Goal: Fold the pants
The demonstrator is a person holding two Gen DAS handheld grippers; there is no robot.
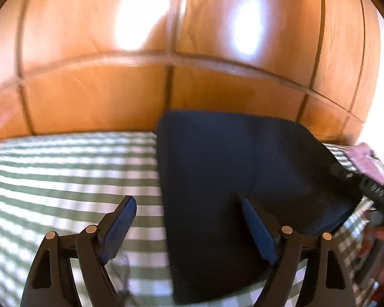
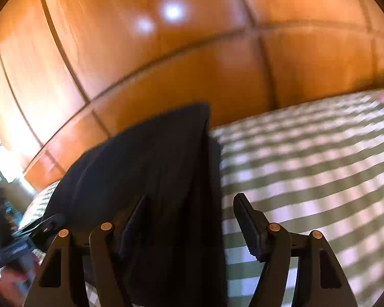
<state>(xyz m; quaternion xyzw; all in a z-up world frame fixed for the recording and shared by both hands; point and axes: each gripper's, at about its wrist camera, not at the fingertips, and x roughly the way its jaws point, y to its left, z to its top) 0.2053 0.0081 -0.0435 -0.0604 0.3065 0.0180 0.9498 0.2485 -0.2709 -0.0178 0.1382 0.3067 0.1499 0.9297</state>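
I've got both claws spread wide, nothing pinched in either. On my left wrist view, the left gripper (image 1: 189, 227) hangs above the bed with its fingers far apart: one finger sits over the green-and-white checked bedspread (image 1: 64, 179), the other over the dark navy pants (image 1: 230, 179). The pants lie folded into a flat, roughly rectangular stack on the bedspread, the far edge reaching toward the wooden panelled headboard (image 1: 166, 89). At the right edge of that view I see the other tool's black body, blurred, just beside the pants' right corner. Switching to my right wrist view, the right gripper (image 2: 189, 225) is also open, its one finger over the pants (image 2: 153, 166) and the other over the checked bedspread (image 2: 307, 179). Here the pants' long edge runs straight between the fingers, away toward the wooden headboard (image 2: 192, 64). Both views are smeared with motion blur, so I can't tell whether the fingertips touch the cloth.
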